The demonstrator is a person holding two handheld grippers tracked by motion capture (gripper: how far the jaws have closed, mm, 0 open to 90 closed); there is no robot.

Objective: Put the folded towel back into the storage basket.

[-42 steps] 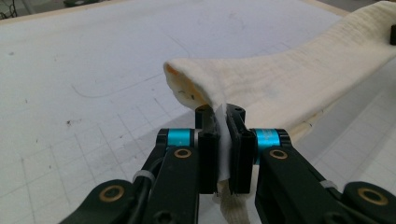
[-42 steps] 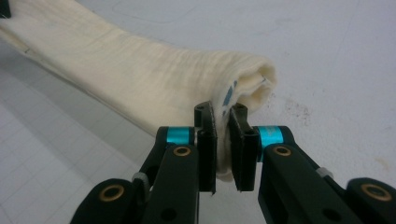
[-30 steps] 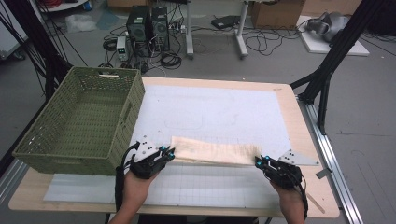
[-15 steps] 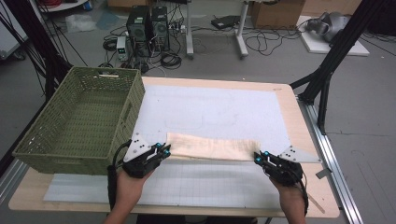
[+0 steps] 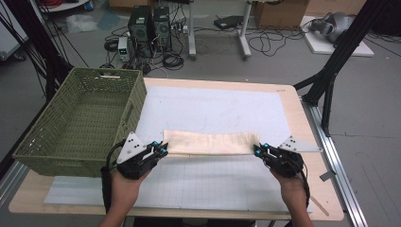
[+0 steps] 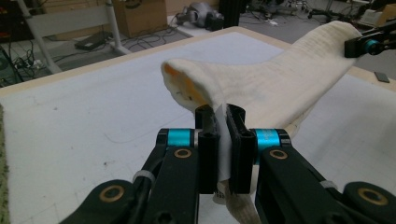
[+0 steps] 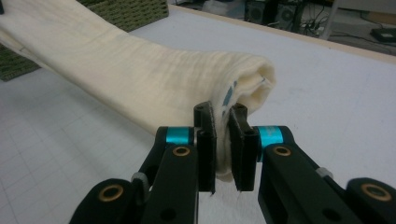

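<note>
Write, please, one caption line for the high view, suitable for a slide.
Two hand-held grippers, left gripper and right gripper, hold a folded cream cloth stretched between them beside a green basket.

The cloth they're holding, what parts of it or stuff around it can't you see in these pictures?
- Cloth underside: high view, hidden by its own folds.
- Blue marks on the cloth end: right gripper view, tucked in the fold, unreadable.
- Cloth corner in the left gripper: left gripper view, covered by the jaws.
- Basket near-wall inside: high view, hidden by its rim.
</note>
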